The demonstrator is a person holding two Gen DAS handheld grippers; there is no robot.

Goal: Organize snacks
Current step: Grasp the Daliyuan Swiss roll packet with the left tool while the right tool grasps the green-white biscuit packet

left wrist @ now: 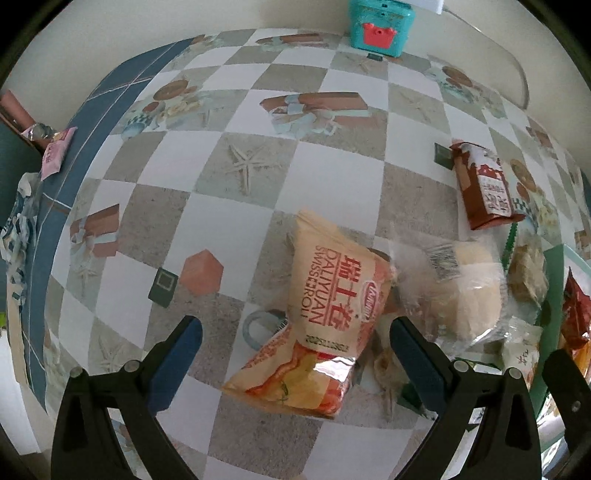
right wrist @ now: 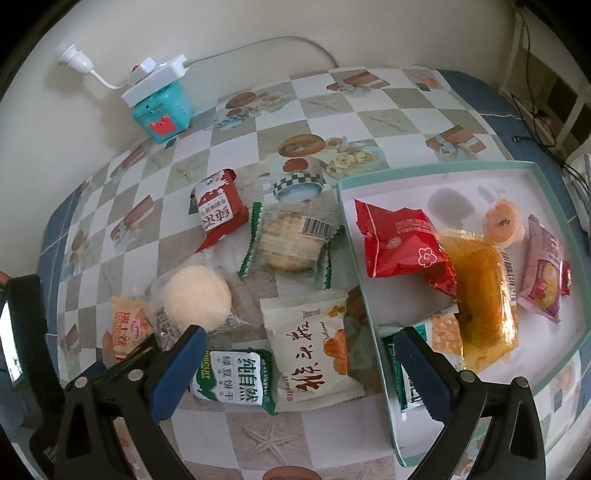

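My left gripper is open, its fingers either side of an orange Swiss-roll pack lying on the checked tablecloth. Beside it lie a clear-wrapped round bun and a brown-red pack. My right gripper is open above a white snack pack and a green biscuit pack. To its right a teal-rimmed tray holds a red pack, an orange cake, a pink pack and a round pastry. The bun, a green-edged cookie and the brown-red pack lie on the table.
A teal toy box with a white power strip on top stands against the back wall. It also shows in the left wrist view. A pink packet lies off the table's left edge. Cables hang at the far right.
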